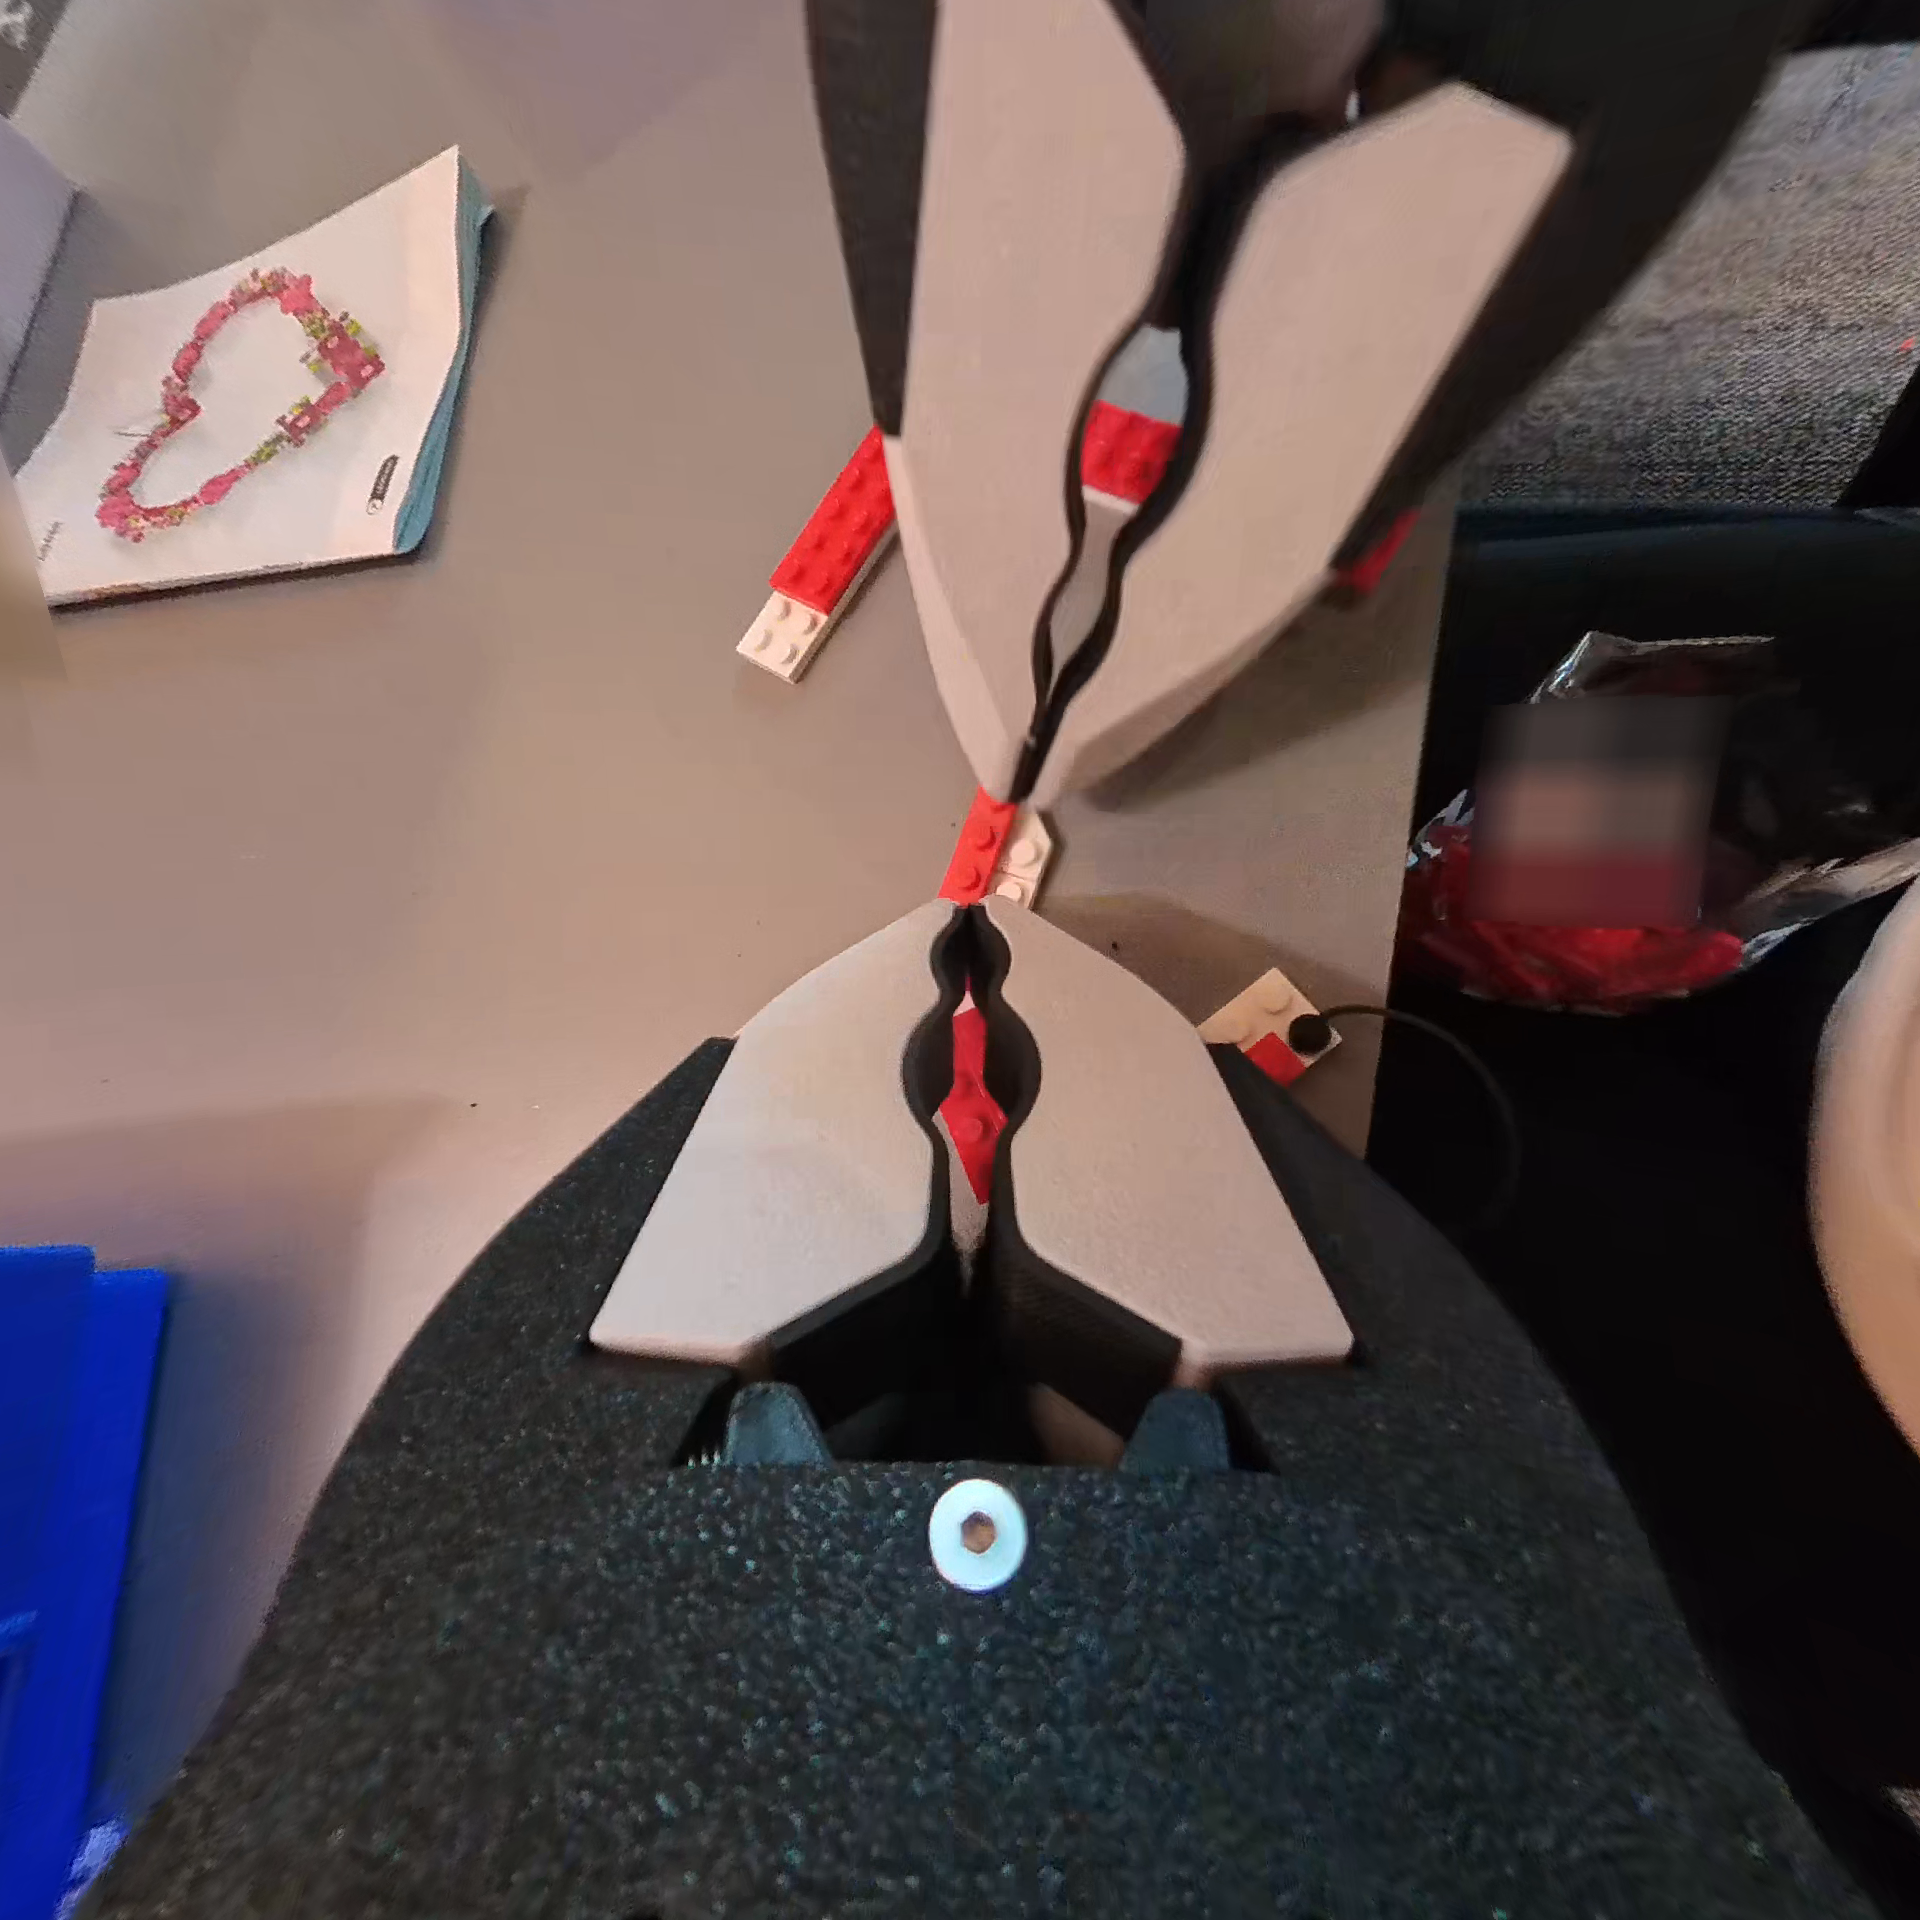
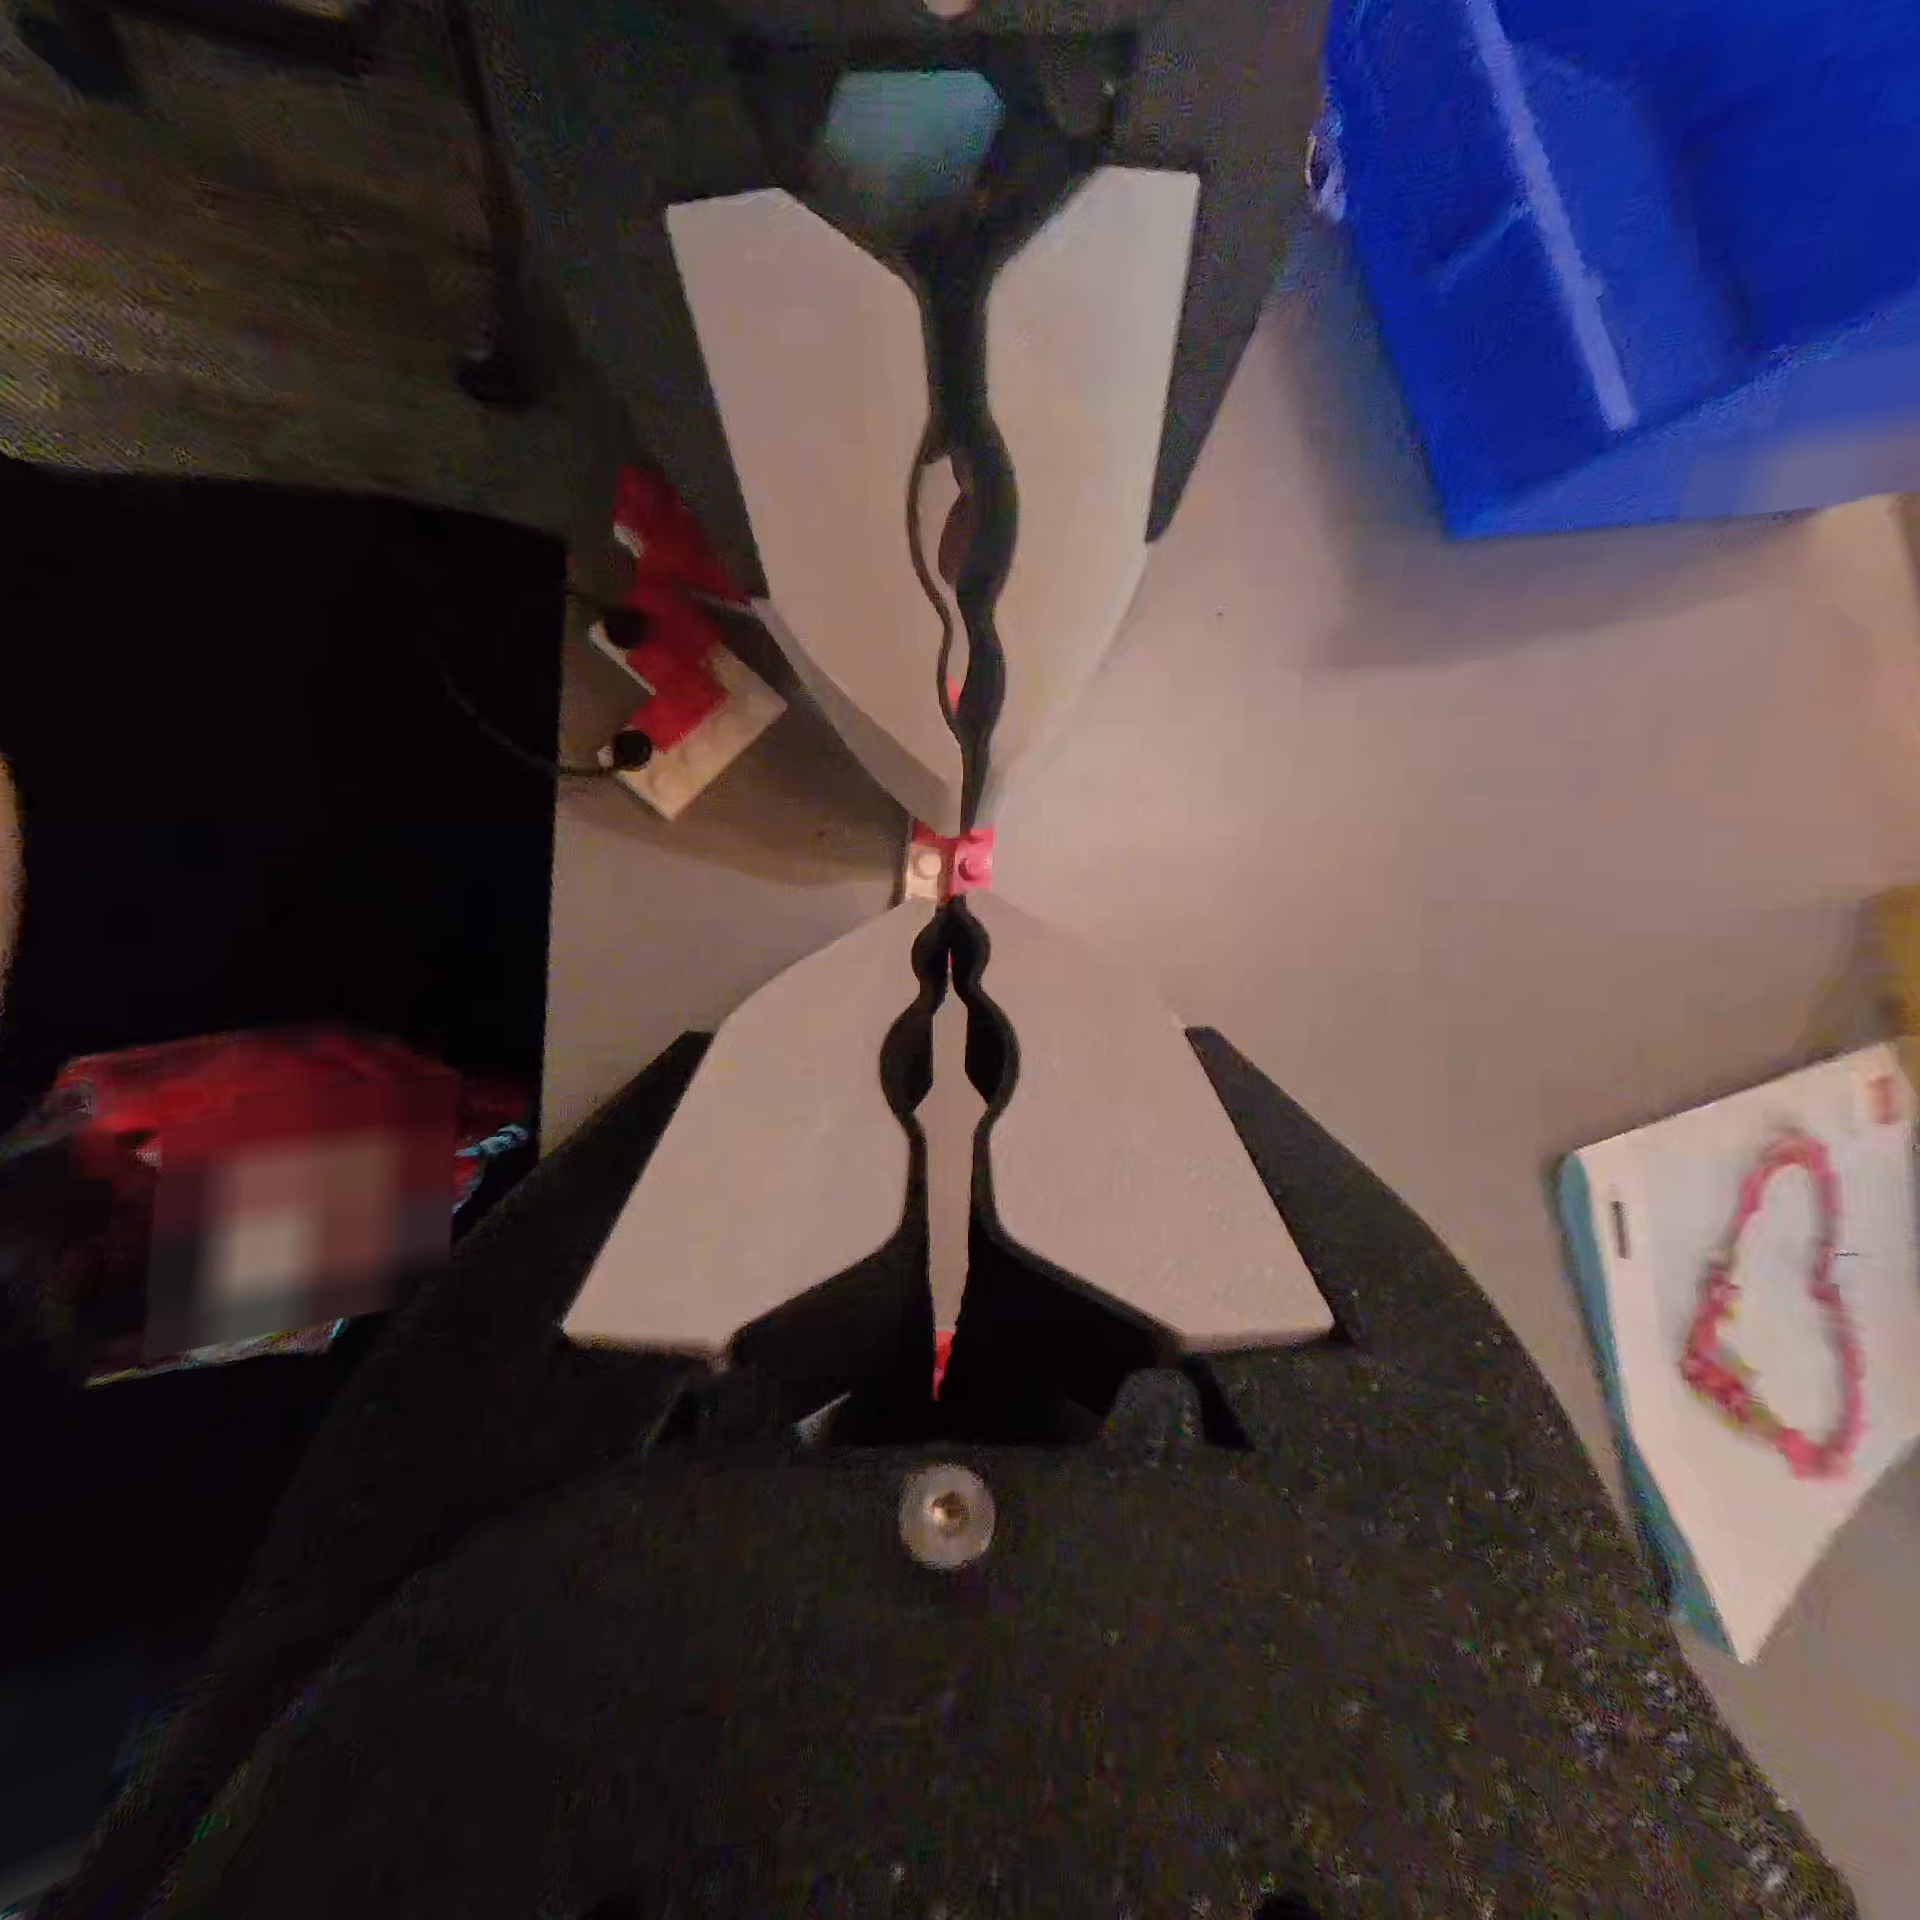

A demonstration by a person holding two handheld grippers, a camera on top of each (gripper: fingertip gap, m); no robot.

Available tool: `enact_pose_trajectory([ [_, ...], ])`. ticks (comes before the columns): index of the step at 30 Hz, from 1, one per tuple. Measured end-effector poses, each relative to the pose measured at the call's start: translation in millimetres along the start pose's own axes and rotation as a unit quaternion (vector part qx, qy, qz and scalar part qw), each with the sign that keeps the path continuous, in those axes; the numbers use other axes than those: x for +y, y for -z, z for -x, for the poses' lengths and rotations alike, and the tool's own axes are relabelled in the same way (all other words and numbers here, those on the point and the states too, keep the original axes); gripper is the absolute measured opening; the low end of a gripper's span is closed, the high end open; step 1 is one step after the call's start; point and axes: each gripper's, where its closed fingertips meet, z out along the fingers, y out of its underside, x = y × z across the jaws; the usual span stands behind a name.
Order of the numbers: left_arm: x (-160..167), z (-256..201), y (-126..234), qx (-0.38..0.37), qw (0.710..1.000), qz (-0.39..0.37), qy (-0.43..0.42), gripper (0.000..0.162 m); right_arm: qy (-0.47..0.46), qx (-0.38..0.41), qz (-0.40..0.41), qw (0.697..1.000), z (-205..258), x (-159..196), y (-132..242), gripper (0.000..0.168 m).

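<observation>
Two hand-held grippers, left [image 1: 968, 906] & right [image 2: 951, 906], both pinching one red-white brick piece [image 1: 995, 854], blue bin [image 2: 1621, 239] on desk [image 1: 582, 831], inside hidden.

Warm, dim indoor light in both views. Soft shadows fall on the surface [image 1: 582, 790] under the hand-held grippers. Strong wide-angle bending at the edges. Booklet [image 2: 1756, 1340] and blue box [image 2: 1621, 229] blurred in the right wrist view; no glare.

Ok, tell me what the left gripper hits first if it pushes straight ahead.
The left gripper is shut on a small red-and-white brick piece, and the right gripper pinches its far end. Pushed straight on, it would probably drive that piece into the right gripper's tips.
</observation>
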Motion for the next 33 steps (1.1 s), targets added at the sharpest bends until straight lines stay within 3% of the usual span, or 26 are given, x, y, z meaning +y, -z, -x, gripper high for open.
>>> enact_pose_trajectory([
  [1, 0.0, -0.5, 0.2, 0.004, 1.0, 0.0, 0.001, 0.0, -0.026, -0.028, 0.001, 0.999, 0.5, 4.0, 2.7, 0.0],
  [2, -0.2, -1.2, 0.3, 0.007, 1.0, -0.001, 0.0, 0.0, -0.045, -0.052, 0.009, 0.998, 1.5, 9.2, 3.4, 0.022],
  [3, -0.2, -1.7, 0.4, 0.008, 1.0, -0.001, -0.001, 0.0, -0.055, -0.077, 0.024, 0.995, 4.0, 15.8, 2.5, 0.029],
  [6, -0.4, -2.4, 0.4, 0.008, 1.0, -0.001, -0.005, 0.0, -0.054, -0.099, 0.007, 0.994, 2.7, 14.6, -2.7, 0.012],
  [12, -0.6, -3.0, 0.4, 0.007, 1.0, 0.0, -0.01, 0.0, -0.05, -0.13, 0.034, 0.99, -0.1, 15.9, -9.2, 0.009],
  [14, -0.4, -3.1, 0.2, 0.011, 1.0, 0.002, -0.005, 0.0, -0.006, -0.116, 0.052, 0.992, -1.2, 15.9, -7.6, 0.008],
  [18, -0.5, -2.9, -0.1, 0.015, 1.0, 0.004, 0.0, 0.0, 0.182, -0.027, 0.137, 0.973, -5.8, 15.8, -7.7, 0.008],
  [20, -0.6, -3.1, 0.0, 0.011, 1.0, 0.005, -0.007, 0.0, 0.206, -0.013, 0.135, 0.969, -6.3, 13.6, -6.0, 0.008],
  [25, -1.0, -4.3, 0.4, 0.012, 1.0, -0.001, -0.013, 0.0, 0.023, -0.045, 0.024, 0.998, -11.0, 9.5, -1.9, 0.007],
  [28, -0.1, -1.5, 0.8, 0.012, 1.0, -0.007, 0.005, 0.0, -0.081, -0.048, -0.098, 0.991, -28.4, -19.6, 18.1, 0.008],
  [33, 1.2, 0.5, 1.5, 0.032, 0.999, -0.004, 0.038, 0.0, -0.079, -0.079, -0.022, 0.993, -15.8, 2.3, 8.0, 0.008],
])
